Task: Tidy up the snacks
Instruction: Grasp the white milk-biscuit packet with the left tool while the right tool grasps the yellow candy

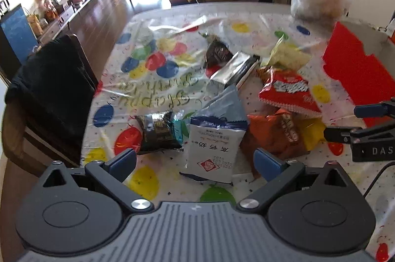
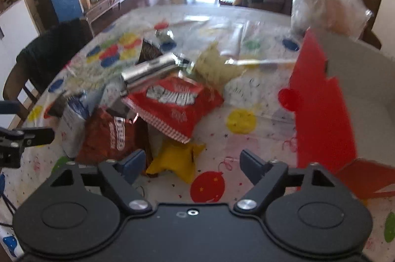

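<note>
While both tools (image 1: 195,160) (image 2: 192,162) gape empty; snack pile (image 2: 172,99) blurred; red box (image 2: 323,101) cropped.

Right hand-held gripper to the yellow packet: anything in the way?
Nothing visible. The right hand-held gripper is open and empty, with the yellow packet just ahead between its fingers. The red bag lies beyond the packet, not across the approach.

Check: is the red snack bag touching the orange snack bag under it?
Touching. In the left wrist view the red snack bag lies overlapping the top edge of the orange snack bag, no gap between them; the right wrist view shows the same overlap.
</note>
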